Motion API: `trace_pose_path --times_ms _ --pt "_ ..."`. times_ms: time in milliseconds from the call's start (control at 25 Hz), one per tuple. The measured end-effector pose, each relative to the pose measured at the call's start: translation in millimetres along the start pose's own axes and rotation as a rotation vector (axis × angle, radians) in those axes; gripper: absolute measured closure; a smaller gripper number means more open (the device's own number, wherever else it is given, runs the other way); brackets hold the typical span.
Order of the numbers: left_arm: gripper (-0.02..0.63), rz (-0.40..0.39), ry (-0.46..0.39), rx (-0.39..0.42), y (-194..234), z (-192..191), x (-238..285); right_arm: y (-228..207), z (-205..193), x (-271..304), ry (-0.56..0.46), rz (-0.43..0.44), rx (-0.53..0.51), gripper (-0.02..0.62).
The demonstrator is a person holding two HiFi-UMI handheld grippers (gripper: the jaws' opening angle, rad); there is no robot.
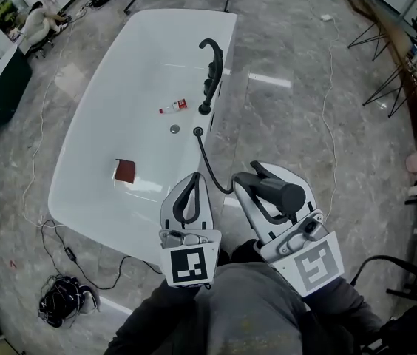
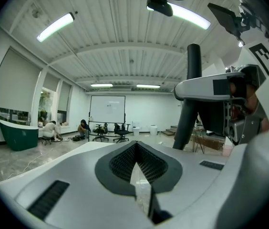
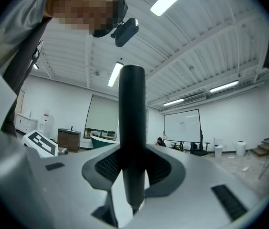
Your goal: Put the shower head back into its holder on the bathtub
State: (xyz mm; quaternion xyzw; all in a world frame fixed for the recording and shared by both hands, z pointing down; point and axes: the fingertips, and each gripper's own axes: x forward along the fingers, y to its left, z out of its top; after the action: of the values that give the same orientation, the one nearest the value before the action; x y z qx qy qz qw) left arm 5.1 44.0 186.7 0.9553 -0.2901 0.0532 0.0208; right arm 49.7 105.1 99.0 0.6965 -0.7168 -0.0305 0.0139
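Observation:
The black shower head (image 1: 273, 191) is clamped in my right gripper (image 1: 256, 177), which is shut on its handle and held above the floor just right of the white bathtub (image 1: 90, 146). In the right gripper view the handle (image 3: 132, 142) stands upright between the jaws. Its black hose (image 1: 210, 165) runs back to a small black fitting (image 1: 198, 132) on the tub's right rim, below the black faucet (image 1: 210, 72). My left gripper (image 1: 192, 179) hovers over the tub's near rim, shut and empty. The left gripper view shows the shower head (image 2: 191, 94) at the right.
Inside the tub lie a small bottle (image 1: 173, 108), a drain (image 1: 174, 129) and a brown patch (image 1: 126, 171). A black cable bundle (image 1: 64, 298) sits on the floor at lower left. A person (image 1: 38, 21) sits at the far left. Metal racks (image 1: 393, 72) stand at the right.

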Motion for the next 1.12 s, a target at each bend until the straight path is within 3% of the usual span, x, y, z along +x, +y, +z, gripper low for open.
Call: trace_pose_path --times_ms 720,1120 --pt "0.604 0.173 0.051 0.052 -8 0 33 -53 -21 14 -0.031 0.138 0.056 0.468" --pt "0.603 0.236 0.035 0.054 -15 -1 49 -71 -21 14 -0.040 0.200 0.057 0.468"
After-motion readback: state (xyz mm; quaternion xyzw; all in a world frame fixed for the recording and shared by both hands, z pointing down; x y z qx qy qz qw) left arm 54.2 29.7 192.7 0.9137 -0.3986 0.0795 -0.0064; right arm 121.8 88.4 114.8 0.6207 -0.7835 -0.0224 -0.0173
